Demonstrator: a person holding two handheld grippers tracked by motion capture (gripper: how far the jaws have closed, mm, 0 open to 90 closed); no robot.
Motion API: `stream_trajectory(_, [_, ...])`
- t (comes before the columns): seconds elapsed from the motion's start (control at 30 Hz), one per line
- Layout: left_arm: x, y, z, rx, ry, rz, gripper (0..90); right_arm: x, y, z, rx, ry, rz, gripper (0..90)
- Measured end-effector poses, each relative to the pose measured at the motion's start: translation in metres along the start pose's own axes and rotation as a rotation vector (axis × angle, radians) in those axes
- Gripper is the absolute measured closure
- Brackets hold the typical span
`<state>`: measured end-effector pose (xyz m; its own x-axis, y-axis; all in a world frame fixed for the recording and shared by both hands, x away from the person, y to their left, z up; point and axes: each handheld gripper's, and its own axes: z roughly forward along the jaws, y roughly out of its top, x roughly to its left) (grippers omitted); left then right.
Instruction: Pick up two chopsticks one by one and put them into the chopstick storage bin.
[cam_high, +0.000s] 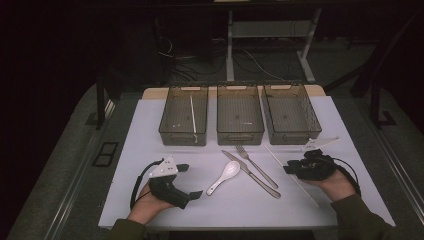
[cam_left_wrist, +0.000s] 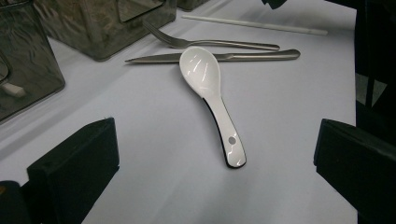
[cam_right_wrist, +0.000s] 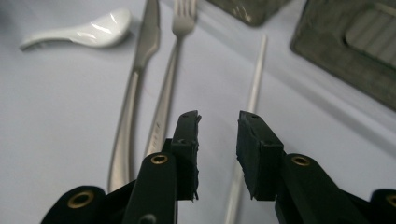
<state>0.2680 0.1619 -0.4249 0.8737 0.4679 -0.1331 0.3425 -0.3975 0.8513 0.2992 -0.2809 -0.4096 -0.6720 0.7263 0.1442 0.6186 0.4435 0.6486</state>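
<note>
**Both grippers resting open beside the cutlery**

Your left gripper (cam_high: 187, 181) is sitting with its jaws spread wide, facing the white spoon (cam_left_wrist: 212, 95) lying on the table (cam_high: 150, 200). Your right gripper (cam_right_wrist: 218, 135) is holding its jaws slightly apart — empty — just above a white chopstick (cam_right_wrist: 254, 88). Knife (cam_high: 252, 175) and fork (cam_high: 257, 166) are lying between you, and another chopstick (cam_high: 192, 115) is lying in the left bin (cam_high: 170, 107)

I am seeing a glossy white ceramic-looking spoon (cam_left_wrist: 212, 93), a brushed metal knife (cam_right_wrist: 133, 93) and fork (cam_right_wrist: 169, 79), lying on my matt bench (cam_left_wrist: 289, 116).
</note>
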Motion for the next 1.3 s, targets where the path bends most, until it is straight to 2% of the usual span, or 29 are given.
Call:
stream_trajectory(0.2, [0.0,0.0,0.0,0.003,0.0,0.001,0.0,0.0,-0.015,0.0,0.063,-0.052,0.009,74.3])
stream_trajectory(0.4, [0.0,0.0,0.0,0.006,-0.001,0.004,0.0,0.001,-0.027,0.002,0.097,-0.078,0.013,77.0])
stream_trajectory(0.67, [0.0,0.0,0.0,0.004,0.001,0.007,0.0,0.002,-0.033,0.004,0.124,-0.082,0.032,80.4])
stream_trajectory(0.87, [0.0,0.0,0.0,0.006,0.001,0.01,0.0,0.006,-0.033,0.007,0.14,-0.113,0.013,81.7])
stream_trajectory(1.3, [0.0,0.0,0.0,0.006,0.001,0.012,0.0,0.002,-0.035,0.003,0.154,-0.094,0.0,83.6])
